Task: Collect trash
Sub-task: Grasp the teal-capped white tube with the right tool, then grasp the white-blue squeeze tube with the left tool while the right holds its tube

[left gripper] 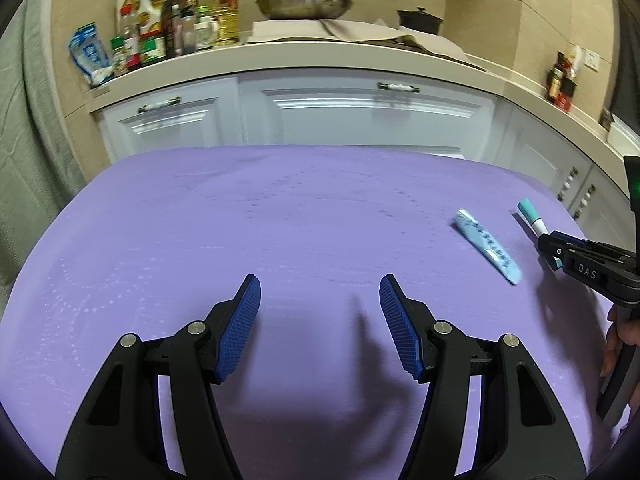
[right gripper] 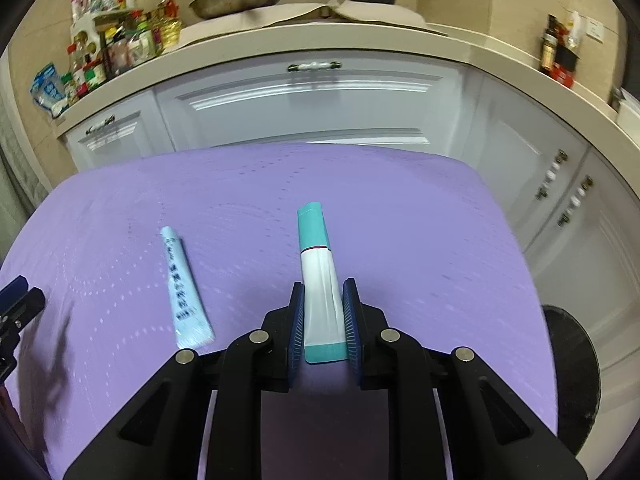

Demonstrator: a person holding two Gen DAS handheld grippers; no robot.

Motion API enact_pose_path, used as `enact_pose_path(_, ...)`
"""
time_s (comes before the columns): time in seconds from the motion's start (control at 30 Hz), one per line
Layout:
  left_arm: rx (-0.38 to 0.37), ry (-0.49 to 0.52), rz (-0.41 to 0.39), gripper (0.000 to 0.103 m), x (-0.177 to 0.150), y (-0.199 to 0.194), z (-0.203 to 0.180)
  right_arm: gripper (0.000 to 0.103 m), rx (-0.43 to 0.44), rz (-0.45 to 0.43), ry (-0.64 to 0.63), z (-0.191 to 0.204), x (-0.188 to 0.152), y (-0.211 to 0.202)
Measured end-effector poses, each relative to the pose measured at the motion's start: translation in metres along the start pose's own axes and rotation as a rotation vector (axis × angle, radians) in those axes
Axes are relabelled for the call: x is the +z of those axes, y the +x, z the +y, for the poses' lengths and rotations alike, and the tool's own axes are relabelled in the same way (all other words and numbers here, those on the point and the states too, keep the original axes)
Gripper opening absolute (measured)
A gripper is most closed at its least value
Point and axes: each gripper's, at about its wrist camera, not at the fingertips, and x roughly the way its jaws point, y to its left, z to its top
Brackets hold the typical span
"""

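Tubes: two on the purple cloth (right gripper: 400,220), a pale blue tube (right gripper: 186,292) left and a teal-and-white tube (right gripper: 320,280) right.
Right gripper (right gripper: 323,312): jaws narrowed, pads pressing the teal-and-white tube's sides.
Left gripper (left gripper: 320,312): jaws wide, nothing between, above bare cloth.
Right wrist view only: a dark round object (right gripper: 572,380) beyond the cloth's right edge.
Left wrist view only: fingers (left gripper: 612,340) of the person's hand.

Home kitchen: white cabinets (left gripper: 360,116), counter (right gripper: 360,36) with frying pan (left gripper: 304,4), oil bottles (left gripper: 228,12), spice jars (left gripper: 136,46).
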Motion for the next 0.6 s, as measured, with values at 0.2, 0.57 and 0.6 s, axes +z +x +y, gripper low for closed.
enact_pose_path(0.2,-0.052,0.066,0.025,0.06,-0.002,0.005,-0.044,0.02,-0.038,-0.035,0.048,-0.033,-0.014,-0.022)
enact_pose_path(0.57,-0.093,0.134,0.066,0.06,0.0,0.022,-0.121,0.02,-0.033,-0.076,0.085,-0.07,-0.033,-0.049)
enact_pose_path(0.6,-0.092,0.135,0.071,0.06,0.002,0.026,-0.127,0.02,-0.03,-0.08,0.086,-0.072,-0.034,-0.05)
